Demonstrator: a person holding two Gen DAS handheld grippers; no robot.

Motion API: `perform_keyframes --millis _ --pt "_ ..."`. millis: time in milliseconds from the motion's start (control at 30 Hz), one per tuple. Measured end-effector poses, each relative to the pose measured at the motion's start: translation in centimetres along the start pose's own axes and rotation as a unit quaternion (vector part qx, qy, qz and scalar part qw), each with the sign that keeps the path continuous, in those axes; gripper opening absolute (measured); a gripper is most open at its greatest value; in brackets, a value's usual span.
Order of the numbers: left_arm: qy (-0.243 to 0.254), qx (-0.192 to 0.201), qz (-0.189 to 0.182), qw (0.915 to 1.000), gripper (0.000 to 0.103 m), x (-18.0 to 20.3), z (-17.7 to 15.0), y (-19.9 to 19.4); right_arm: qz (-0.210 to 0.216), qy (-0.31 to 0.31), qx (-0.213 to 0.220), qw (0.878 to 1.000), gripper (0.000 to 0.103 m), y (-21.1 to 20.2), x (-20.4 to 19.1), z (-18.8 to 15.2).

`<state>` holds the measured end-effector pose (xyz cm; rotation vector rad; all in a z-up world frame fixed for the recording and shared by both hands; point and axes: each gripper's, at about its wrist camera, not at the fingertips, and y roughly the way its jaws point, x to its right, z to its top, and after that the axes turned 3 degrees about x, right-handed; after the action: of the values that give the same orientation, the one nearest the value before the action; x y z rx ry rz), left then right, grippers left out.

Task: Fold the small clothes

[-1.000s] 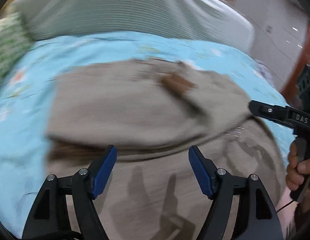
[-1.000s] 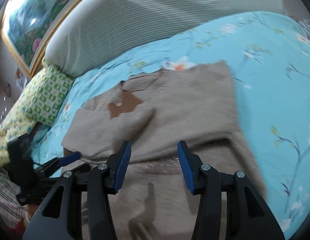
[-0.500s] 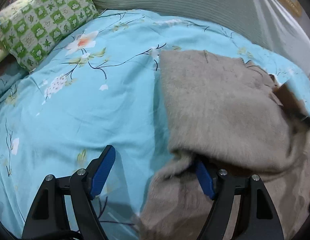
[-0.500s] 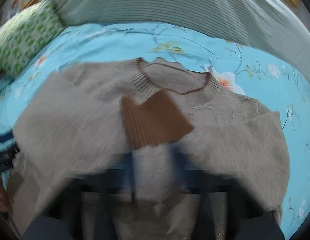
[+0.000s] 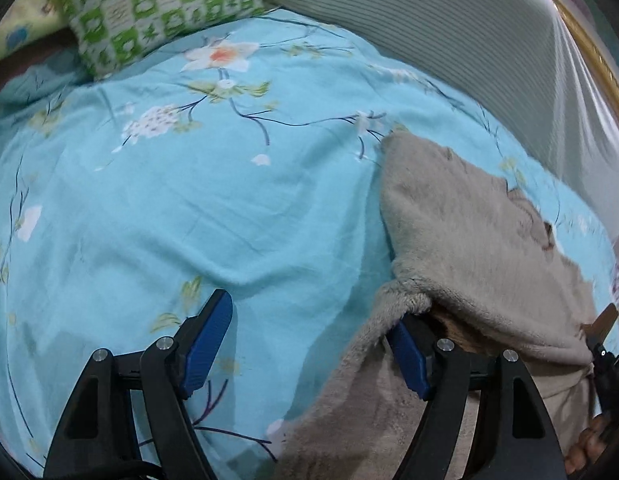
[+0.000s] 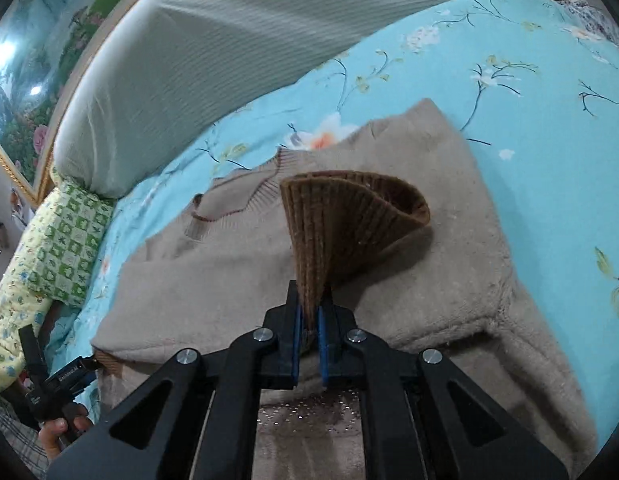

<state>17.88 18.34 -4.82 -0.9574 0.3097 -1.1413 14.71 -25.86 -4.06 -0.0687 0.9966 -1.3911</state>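
Beige sweater, brown ribbed cuff; turquoise floral bedspread; green-white checked pillow.

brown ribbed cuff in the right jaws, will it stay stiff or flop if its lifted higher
Probably floppy: the brown ribbed cuff already curls over in an arc above the right gripper. It looks light, pinched by one edge alone. The fuzzy beige sweater it belongs to would likely drag up after it.

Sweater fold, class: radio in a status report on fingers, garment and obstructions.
Right gripper shut on brown cuff. Left gripper open, one finger under the sweater edge. Sweater partly folded on the bed. Nothing in the way.
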Motion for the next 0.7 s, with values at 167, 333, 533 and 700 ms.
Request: perform_keyframes --millis 167,333,533,700 --pt "-0.005 -0.003 -0.004 1.0 0.077 -0.3 -0.1 -0.2 -0.013 0.002 -0.038 0.999 0.011 0.2 0.5 0.2" --pt "-0.007 -0.012 -0.02 0.9997 0.077 -1.3 -0.4 -1.2 -0.044 0.013 -0.035 0.998 0.024 -3.3 2.4 -0.6" --pt "0.005 -0.015 -0.02 0.9997 0.075 -2.4 -1.4 -3.3 -0.042 -0.003 0.01 0.999 0.034 -6.8 1.9 0.9" --pt "0.018 -0.026 -0.039 0.9987 0.076 -1.9 -2.3 -5.1 0.024 -0.046 -0.008 0.999 0.038 -2.8 -1.2 3.0"
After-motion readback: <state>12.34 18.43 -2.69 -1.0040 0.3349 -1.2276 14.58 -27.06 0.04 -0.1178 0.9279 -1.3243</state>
